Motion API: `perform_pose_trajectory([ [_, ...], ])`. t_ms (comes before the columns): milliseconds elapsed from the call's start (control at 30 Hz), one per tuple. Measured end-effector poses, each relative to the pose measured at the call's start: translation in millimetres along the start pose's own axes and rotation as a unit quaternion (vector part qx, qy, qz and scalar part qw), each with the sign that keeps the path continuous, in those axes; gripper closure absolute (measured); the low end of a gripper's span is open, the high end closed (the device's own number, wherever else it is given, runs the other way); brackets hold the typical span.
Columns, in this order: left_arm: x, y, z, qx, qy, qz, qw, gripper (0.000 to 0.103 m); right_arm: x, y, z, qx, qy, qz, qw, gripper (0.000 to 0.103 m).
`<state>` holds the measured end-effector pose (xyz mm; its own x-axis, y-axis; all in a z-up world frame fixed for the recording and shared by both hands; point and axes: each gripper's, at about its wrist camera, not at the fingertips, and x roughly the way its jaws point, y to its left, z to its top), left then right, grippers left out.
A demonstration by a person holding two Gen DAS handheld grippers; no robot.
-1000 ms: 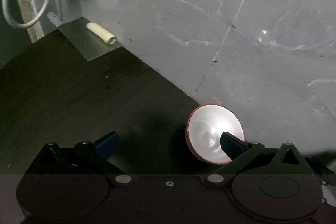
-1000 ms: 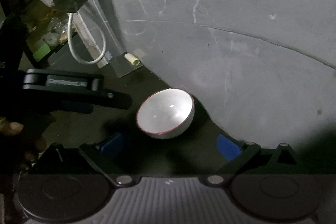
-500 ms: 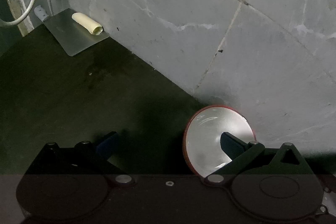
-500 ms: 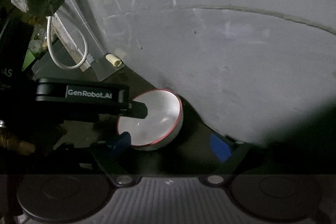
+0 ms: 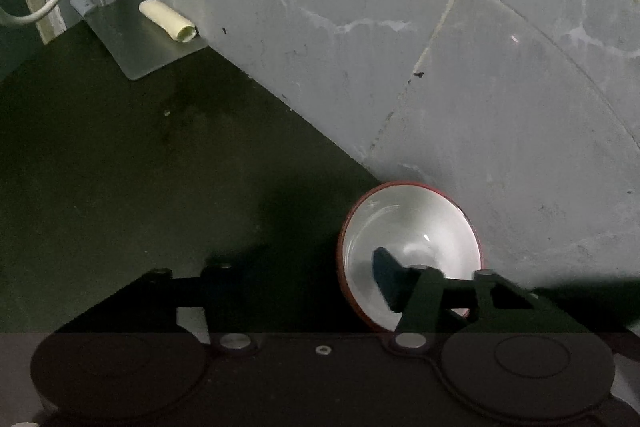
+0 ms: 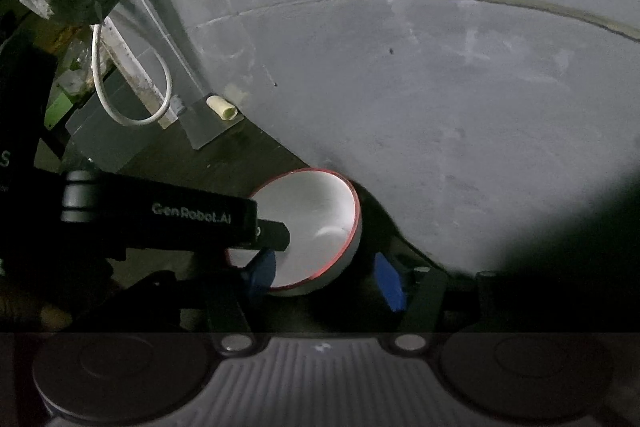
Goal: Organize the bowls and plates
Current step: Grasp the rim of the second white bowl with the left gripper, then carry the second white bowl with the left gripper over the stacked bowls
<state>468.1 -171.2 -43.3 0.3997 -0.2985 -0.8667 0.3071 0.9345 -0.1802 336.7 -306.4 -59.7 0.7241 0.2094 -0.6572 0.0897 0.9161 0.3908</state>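
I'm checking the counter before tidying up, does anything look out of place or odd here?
Yes: the red-rimmed bowl is tipped on its side against the wall, not upright. The left claw reaches into it, the right claw straddles it. A small cream tube lies loose on a metal sheet.

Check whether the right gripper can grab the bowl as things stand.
Probably yes: the right gripper is open and straddles the bowl, but the left gripper reaches over the rim beside its left finger, crowding that side.
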Motion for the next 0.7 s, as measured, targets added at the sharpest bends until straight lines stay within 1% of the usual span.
perform_pose_trajectory([
  [33, 0, 0, 0, -0.002, 0.0, -0.005, 1.0, 0.055, 1, 1, 1, 0.0, 0.001, 0.002, 1.0, 0.05],
  [100, -1, 1, -1, -0.006, 0.0, -0.015, 0.9999, 0.067, 0, 1, 1, -0.001, 0.002, 0.004, 1.0, 0.058],
  [133, -1, 1, -1, -0.007, 0.001, -0.019, 0.9998, 0.069, 0, 1, 1, -0.001, 0.002, 0.006, 1.0, 0.058],
  [167, -1, 1, -3, -0.007, 0.001, -0.021, 0.9997, 0.075, -1, 0, 1, -0.001, 0.003, 0.007, 1.0, 0.058],
  [200, -1, 1, -4, -0.008, 0.003, -0.025, 0.9997, 0.081, -1, 0, 1, -0.001, 0.006, 0.009, 1.0, 0.059],
  [233, -1, 1, -5, -0.01, 0.003, -0.03, 0.9995, 0.083, -1, -1, 2, 0.002, 0.008, 0.011, 1.0, 0.061],
  [267, -2, 1, -7, -0.013, 0.004, -0.034, 0.9993, 0.088, -2, -2, 3, 0.006, 0.01, 0.011, 1.0, 0.063],
  [500, -14, 1, -27, -0.024, -0.004, -0.035, 0.9991, 0.089, -9, -5, -3, 0.007, 0.024, 0.021, 0.999, 0.072],
  [600, -25, 4, -40, -0.036, -0.012, -0.036, 0.9986, 0.089, -14, -8, -8, 0.008, 0.031, 0.041, 0.999, 0.076],
  [700, -39, 6, -54, -0.05, -0.026, -0.036, 0.9978, 0.089, -25, -6, -13, -0.002, 0.029, 0.058, 0.998, 0.076],
])
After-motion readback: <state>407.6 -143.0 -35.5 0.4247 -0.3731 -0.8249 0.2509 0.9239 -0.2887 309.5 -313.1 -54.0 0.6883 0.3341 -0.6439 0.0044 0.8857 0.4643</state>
